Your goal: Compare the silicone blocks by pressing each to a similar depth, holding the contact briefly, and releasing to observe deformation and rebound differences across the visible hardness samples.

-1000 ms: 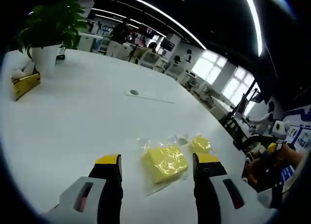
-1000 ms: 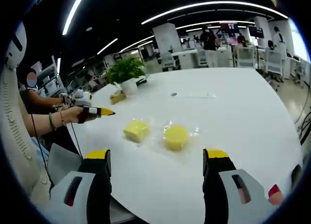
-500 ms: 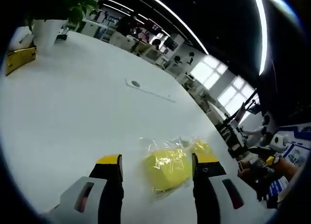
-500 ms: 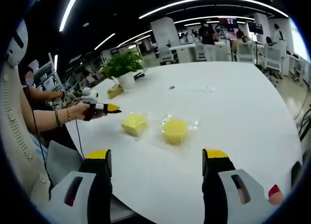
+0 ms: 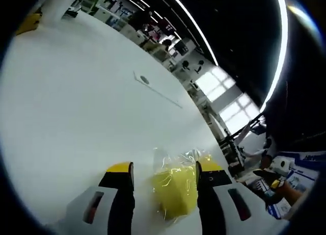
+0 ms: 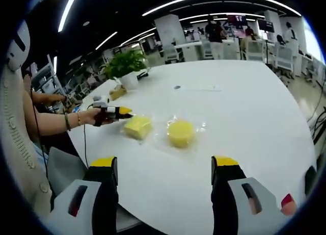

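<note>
A square yellow silicone block (image 5: 175, 191) in clear wrap lies on the white table (image 5: 76, 118), between the jaws of my left gripper (image 5: 164, 167). The jaws stand open, the right one close against the block. In the right gripper view the same square block (image 6: 136, 127) lies beside a round yellow block (image 6: 181, 133), also wrapped. The left gripper (image 6: 119, 111), held in a person's hand, has its yellow tips at the square block's left edge. My right gripper (image 6: 164, 162) hovers open near the table's front edge, short of both blocks, with nothing between its fingers.
A potted plant (image 6: 125, 64) and a yellow box (image 6: 118, 92) stand at the table's far left. A thin flat strip (image 6: 196, 88) lies farther back on the table (image 6: 244, 118). The person's forearm (image 6: 51, 123) reaches in from the left. Chairs and desks fill the room behind.
The left gripper has moved forward over the square block, which now sits between its jaws, and the jaws stand slightly closer together. The right gripper has barely moved.
</note>
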The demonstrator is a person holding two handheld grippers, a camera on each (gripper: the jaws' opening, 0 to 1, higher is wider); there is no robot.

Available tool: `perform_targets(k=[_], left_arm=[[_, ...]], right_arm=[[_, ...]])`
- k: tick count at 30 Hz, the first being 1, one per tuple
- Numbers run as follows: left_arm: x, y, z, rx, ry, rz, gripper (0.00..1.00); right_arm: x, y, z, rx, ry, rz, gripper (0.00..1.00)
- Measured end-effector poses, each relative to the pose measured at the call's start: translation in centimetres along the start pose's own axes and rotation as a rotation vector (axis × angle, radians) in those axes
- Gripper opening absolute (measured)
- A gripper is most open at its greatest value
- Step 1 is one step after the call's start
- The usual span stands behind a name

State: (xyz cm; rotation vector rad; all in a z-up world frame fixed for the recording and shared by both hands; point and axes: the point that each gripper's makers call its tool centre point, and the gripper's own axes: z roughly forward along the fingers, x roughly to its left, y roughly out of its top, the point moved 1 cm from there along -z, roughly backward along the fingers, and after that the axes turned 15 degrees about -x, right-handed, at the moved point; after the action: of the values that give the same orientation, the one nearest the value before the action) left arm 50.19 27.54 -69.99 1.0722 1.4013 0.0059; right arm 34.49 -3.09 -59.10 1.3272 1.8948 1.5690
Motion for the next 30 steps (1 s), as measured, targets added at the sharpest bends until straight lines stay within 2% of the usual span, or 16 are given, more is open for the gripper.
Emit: perform_targets(k=[3,6,10,12,22,27,30], left_arm=[[-0.2,0.2,0.5,-0.034,-0.030,-0.119,0.42],[0.1,0.2,0.9,-0.049,-0.048,-0.194,0.36],[0.4,-0.4,1.5,-0.021,-0.050,-0.179,0.34],[0.3,-0.9,1.8,-0.010,-0.061,-0.192,0.30],[0.1,-1.5,2.8,-0.012,-0.080,-0.240,0.18],[0.1,-1.5,2.8,-0.026,-0.096,-0.238,0.15],[-0.1,-1.6,2.7,-0.036,-0.116,-0.232,0.10]], right_arm=[[-0.1,-0.2,0.0,0.008,-0.004,0.000,0.69],[-0.2,-0.3,0.1,0.014,-0.007,0.000,0.69],[-0.4,-0.4,0.0,0.021,-0.015,0.000,0.69],[-0.5,-0.5,0.0,0.024,-0.017,-0.001,0.69],[-0.7,-0.8,0.1,0.037,-0.022,-0.002,0.68],[-0.5,-1.1,0.0,0.073,-0.010,-0.030,0.67],[-0.5,-0.8,0.0,0.067,-0.007,-0.031,0.67]])
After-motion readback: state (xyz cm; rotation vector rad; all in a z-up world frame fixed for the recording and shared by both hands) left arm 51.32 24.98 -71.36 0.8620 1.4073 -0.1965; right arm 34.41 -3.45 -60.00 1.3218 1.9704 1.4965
